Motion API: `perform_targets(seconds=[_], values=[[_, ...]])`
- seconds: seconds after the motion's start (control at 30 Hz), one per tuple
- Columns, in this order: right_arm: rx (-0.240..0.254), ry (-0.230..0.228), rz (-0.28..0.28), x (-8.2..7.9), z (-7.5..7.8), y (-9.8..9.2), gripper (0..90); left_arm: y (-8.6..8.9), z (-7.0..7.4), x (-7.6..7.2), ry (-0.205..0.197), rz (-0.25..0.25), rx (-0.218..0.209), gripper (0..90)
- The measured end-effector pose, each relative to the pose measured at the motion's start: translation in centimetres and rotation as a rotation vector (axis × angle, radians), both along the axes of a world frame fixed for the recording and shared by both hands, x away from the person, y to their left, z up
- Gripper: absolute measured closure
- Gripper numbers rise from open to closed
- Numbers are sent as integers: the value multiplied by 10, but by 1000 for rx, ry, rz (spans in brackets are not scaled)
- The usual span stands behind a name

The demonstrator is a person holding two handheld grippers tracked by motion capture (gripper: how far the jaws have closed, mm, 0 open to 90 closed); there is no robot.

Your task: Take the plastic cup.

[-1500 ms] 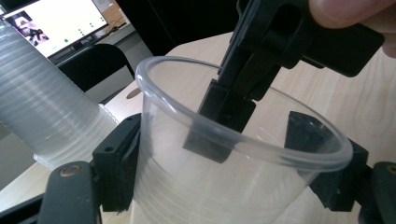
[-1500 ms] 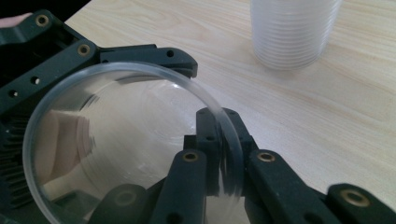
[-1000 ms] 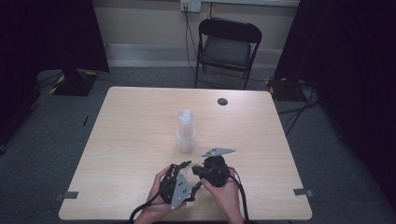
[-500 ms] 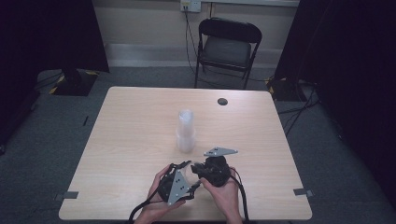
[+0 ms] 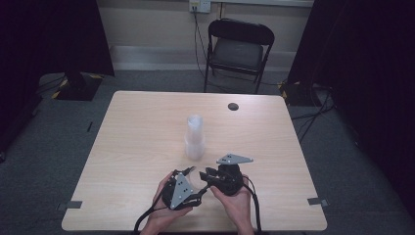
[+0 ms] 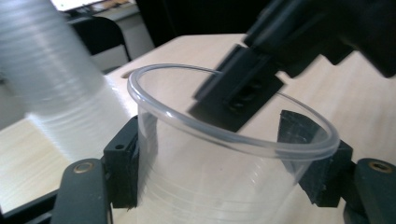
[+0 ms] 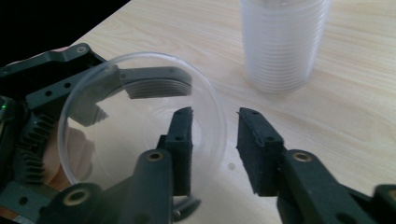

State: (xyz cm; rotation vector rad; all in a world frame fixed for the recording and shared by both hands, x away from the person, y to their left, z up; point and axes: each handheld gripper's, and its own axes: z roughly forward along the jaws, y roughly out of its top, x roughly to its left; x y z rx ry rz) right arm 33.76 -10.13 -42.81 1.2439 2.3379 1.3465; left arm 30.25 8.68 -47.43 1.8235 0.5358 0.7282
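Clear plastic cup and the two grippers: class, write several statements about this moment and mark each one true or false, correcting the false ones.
1. The left gripper grips a clear cup across its wall. True.
2. The right gripper is clamped tight on the cup's rim. False: its jaws stand apart, one inside the rim and one outside, and have just been opening.
3. A stack of cups stands upright on the table. True.
4. The stack lies tipped on its side. False: it stands upright.
5. A black folding chair stands beyond the table's far edge. True.
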Motion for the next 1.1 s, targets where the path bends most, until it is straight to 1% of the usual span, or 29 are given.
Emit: perform_targets(seconds=[0.1,0.13,0.2,0.3,0.43,0.53,0.57,0.67,0.7,0.73,0.8,0.87,0.9,0.97,1.03,1.1], values=[[13,-18,-10,-1,0,0,623,2,0,1,7,8,-8,300],[13,-18,-10,-1,0,0,623,2,0,1,13,7,-11,300],[23,-33,-15,-1,1,-1,614,2,-1,1,14,9,-12,300],[34,-49,-3,-2,2,-1,615,3,-2,2,23,10,-10,300],[55,-66,-5,-3,2,-2,615,4,-3,2,48,19,-45,300],[64,-72,-6,-3,3,-3,608,6,-2,3,64,34,-52,300],[69,-77,-4,-3,4,-3,608,7,-2,4,69,33,-65,300],[82,-86,-6,-3,5,-4,604,11,-1,5,84,35,-79,301],[90,-93,-5,-2,7,-5,598,11,-1,5,90,38,-90,301],[90,-93,-5,-2,7,-5,598,13,0,6,93,41,-87,301],[105,-101,-6,-2,8,-5,596,14,1,7,96,51,-84,302],[107,-106,-4,-2,10,-5,593,16,1,7,101,57,-98,303],[105,-103,-10,-3,10,-5,581,16,1,7,103,65,-96,303],[117,-97,-26,-4,11,-7,569,18,1,7,113,65,-101,303],[132,-107,-23,-5,11,-8,562,19,1,8,120,79,-101,303],[140,-119,-31,-6,11,-10,557,21,1,9,132,81,-113,303]])
